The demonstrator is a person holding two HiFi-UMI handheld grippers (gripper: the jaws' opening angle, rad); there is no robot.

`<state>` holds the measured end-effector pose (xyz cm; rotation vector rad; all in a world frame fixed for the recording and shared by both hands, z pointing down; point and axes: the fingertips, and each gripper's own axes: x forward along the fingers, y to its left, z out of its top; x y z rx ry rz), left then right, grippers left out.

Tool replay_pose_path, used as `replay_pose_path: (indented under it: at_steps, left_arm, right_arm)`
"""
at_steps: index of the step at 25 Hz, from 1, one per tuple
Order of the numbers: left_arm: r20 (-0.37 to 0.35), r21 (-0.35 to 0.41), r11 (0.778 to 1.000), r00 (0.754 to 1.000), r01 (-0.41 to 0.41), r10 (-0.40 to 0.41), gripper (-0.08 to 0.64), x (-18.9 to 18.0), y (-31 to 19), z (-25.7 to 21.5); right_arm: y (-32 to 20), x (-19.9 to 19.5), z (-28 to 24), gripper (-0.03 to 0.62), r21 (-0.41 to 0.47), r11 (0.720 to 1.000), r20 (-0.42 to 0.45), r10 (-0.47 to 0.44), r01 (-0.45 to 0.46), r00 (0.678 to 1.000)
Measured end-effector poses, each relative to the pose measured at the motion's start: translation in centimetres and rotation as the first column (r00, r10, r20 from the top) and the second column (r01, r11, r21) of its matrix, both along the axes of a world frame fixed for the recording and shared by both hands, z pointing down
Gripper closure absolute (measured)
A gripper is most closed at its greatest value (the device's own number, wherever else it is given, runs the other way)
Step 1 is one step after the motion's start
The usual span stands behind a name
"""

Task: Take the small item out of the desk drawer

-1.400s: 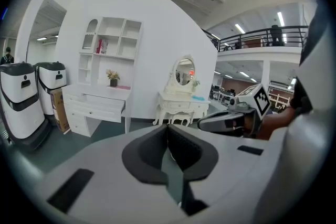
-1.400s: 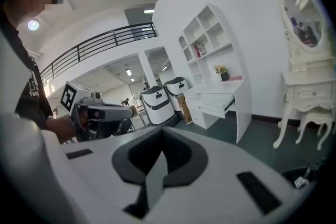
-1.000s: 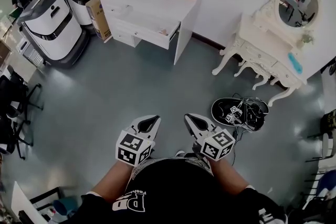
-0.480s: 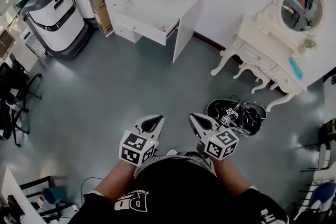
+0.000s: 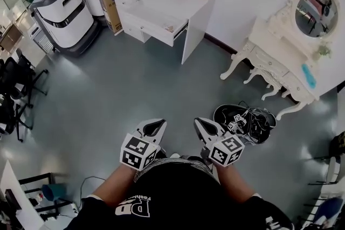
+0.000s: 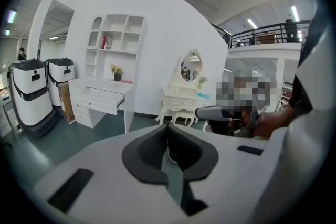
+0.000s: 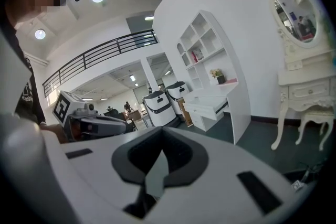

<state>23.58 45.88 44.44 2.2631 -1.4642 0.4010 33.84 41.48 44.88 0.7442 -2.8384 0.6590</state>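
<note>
Head view: the person stands on open grey floor with both tools held close to the body at lower centre. The left gripper [image 5: 152,127] has its jaws together with nothing between them, and its own view shows the dark pads meeting. The right gripper [image 5: 204,126] is the same, pads closed and empty.

The white desk [image 5: 161,0] sits at upper centre against the wall, well apart from both grippers, with bare floor between. Its drawer [image 5: 148,34] is already pulled out toward the lower left of the frame. The drawer's long axis runs from upper left to lower right.

The small item [image 5: 170,28] is a pale speck at the right end of the open drawer, just inside the front wall. It is too small to tell its shape or its own long axis.

Key relation: the item lies straight up the frame from the tongs, almost on the line between them. Judged from here, neither hand is clearly nearer, though the left one lines up slightly better. Both gripper views have the desk ahead, with the drawer front in sight.

Step in hand looks like the approach, so no reach or grasp is possible yet. Jaws must open before any pick.

To avoid: the vanity table [image 5: 269,56] at right and the black bundle [image 5: 245,122] on the floor just right of the right gripper.
</note>
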Motion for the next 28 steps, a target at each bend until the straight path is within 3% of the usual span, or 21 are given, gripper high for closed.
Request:
replay_pose_path:
  at_steps: [13,21,28]
  left_arm:
    - [-0.022,0.002,0.999,0.999,-0.048,0.048,0.545,-1.8,-7.2,0.7]
    - [-0.048,-0.023,0.999,0.998,0.032,-0.033,0.545,-8.9,-14.8,0.9]
    - [-0.064,-0.008,0.999,0.997,0.036,-0.037,0.545,-15.1,-21.7,-0.1]
  right_arm:
    - [-6.2,-1.1,1.4,0.583,-0.019,0.999,-0.047,0.046,-0.047,0.998]
    - [-13.5,-6.9,1.2,0.583,-0.033,0.999,-0.069,0.006,-0.009,0.998]
    - [-20.5,-12.6,-0.3,0.584,-0.017,1.0,-0.08,0.023,-0.024,0.997]
